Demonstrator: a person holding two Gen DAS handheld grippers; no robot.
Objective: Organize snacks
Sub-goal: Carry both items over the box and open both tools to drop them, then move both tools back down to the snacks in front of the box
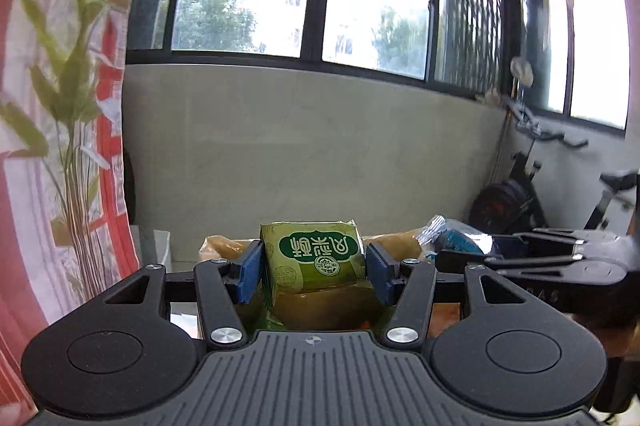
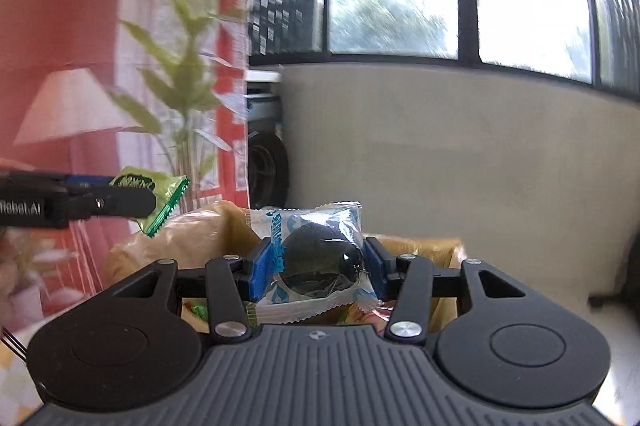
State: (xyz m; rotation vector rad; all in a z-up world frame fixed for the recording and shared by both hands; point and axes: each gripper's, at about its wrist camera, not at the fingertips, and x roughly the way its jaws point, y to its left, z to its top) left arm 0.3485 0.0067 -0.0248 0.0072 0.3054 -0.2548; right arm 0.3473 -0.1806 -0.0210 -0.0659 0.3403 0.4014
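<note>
Green pack left, clear-wrapped dark cake right, both lifted above the box.
Your left tongs [image 1: 314, 272] pinch the green snack pack [image 1: 314, 258]; your right tongs [image 2: 316, 272] clamp the clear-wrapped dark cake [image 2: 320, 262]. You look mid-carry over the cardboard box [image 2: 436, 246]; next, lower each in before letting go.

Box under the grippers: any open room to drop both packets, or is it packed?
Open patch: inside the box, behind the blue packet, bordered by its far rim. Crowded: near-left corner below the right gripper, wrappers showing. Under the green packet in the left gripper, contents unclear.
</note>
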